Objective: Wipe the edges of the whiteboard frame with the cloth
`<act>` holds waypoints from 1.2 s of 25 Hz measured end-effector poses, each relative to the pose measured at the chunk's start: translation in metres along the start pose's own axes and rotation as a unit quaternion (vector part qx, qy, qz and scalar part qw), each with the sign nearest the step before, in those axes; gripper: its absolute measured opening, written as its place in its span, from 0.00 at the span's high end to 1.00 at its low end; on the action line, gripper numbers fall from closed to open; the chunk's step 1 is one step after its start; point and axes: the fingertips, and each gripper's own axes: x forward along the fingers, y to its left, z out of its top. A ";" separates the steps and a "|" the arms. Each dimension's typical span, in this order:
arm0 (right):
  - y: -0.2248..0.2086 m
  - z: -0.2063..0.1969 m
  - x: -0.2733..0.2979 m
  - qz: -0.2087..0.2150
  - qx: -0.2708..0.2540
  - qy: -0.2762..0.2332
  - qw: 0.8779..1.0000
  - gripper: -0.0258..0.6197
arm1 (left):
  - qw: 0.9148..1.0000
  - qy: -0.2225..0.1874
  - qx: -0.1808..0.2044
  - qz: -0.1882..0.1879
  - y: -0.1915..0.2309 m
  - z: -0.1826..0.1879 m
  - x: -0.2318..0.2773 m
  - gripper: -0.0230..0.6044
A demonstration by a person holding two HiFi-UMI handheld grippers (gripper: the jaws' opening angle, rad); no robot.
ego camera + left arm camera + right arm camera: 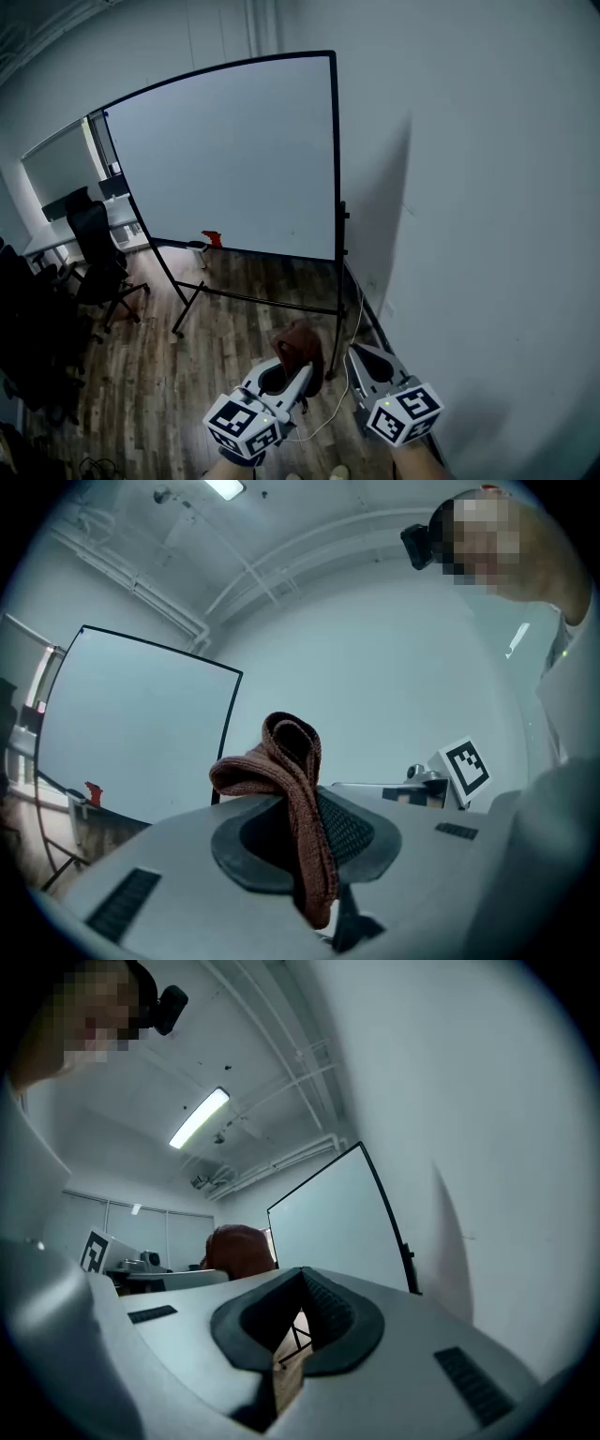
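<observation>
the left hand-held gripper (298, 373) is clamped on a folded brown cloth (298, 345), with a loop left proud of the jaws, likely so soft fabric meets the frame (334, 150). the right hand-held gripper (362, 356) is closed at its tips on nothing, idle alongside. both hang well short of the whiteboard (234, 159), below its right corner, so wiping seems not yet begun

From my right gripper (302, 1277) I see the jaws closed tip to tip with nothing between them, and a sliver of wooden floor (289, 1372) shows beneath. Past them the whiteboard (333, 1218) stands upright near the wall (487, 1147), with a brown cloth (239, 1249) to its left.
</observation>
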 end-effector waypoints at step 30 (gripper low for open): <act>-0.100 0.006 0.038 -0.021 0.001 -0.007 1.000 0.96 | 0.998 0.022 0.059 0.017 0.039 -0.025 0.125 0.86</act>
